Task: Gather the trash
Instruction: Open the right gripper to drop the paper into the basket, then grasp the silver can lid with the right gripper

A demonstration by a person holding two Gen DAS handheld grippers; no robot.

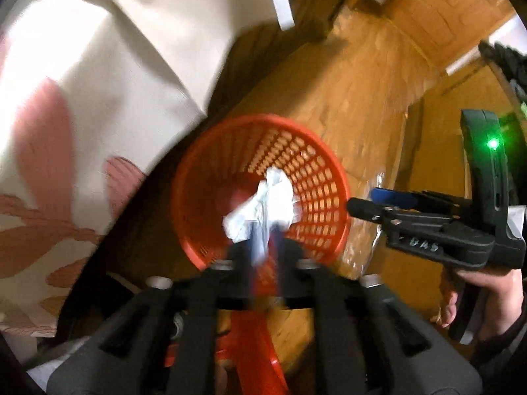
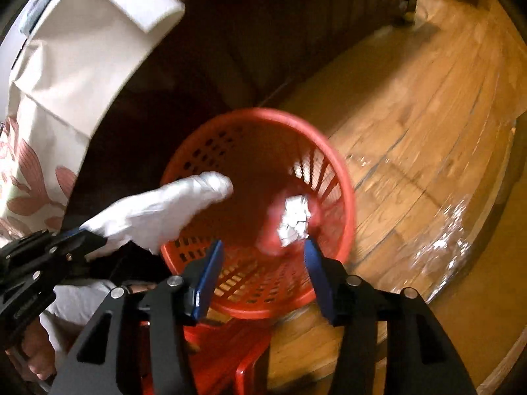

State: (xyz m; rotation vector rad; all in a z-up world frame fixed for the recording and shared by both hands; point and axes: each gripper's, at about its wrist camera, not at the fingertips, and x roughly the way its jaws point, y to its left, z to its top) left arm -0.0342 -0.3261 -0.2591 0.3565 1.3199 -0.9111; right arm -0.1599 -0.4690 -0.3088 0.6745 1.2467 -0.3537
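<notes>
L gripper (image 1: 263, 240) is clamped on a crumpled white tissue (image 1: 263, 207), fingers pinched close w/ the tissue bunched out past the tips. In the left wrist view it hangs over the mouth of the red basket (image 1: 194, 177), dead centre. From the right wrist view the same tissue (image 2: 158, 210) sticks out from the L gripper (image 2: 84, 233) at 9 o'clock, its far end reaching over the basket rim (image 2: 342, 171).

R gripper (image 2: 263, 260) is spread wide, blue pads (image 2: 210, 276) well apart, nothing between them. It hovers above the basket's near rim, at 6 o'clock. In the left wrist view the R gripper (image 1: 365, 202) comes in from 3 o'clock, just beside the basket's rim; a bare hand (image 1: 467, 296) grips its handle, green LED (image 1: 493, 144) lit above.

Inside the basket: a crumpled foil-looking ball (image 2: 293, 220) on the bottom, towards 3 o'clock, w/ something pinkish under it, too blurred to ID.

Basket stands on wood floor (image 2: 428, 151). A cream cloth w/ pink flower print (image 1: 66, 115) hangs at 9–11 o'clock. Red plastic item (image 2: 227, 358) sits below the basket at 6 o'clock; can't tell what it is.
</notes>
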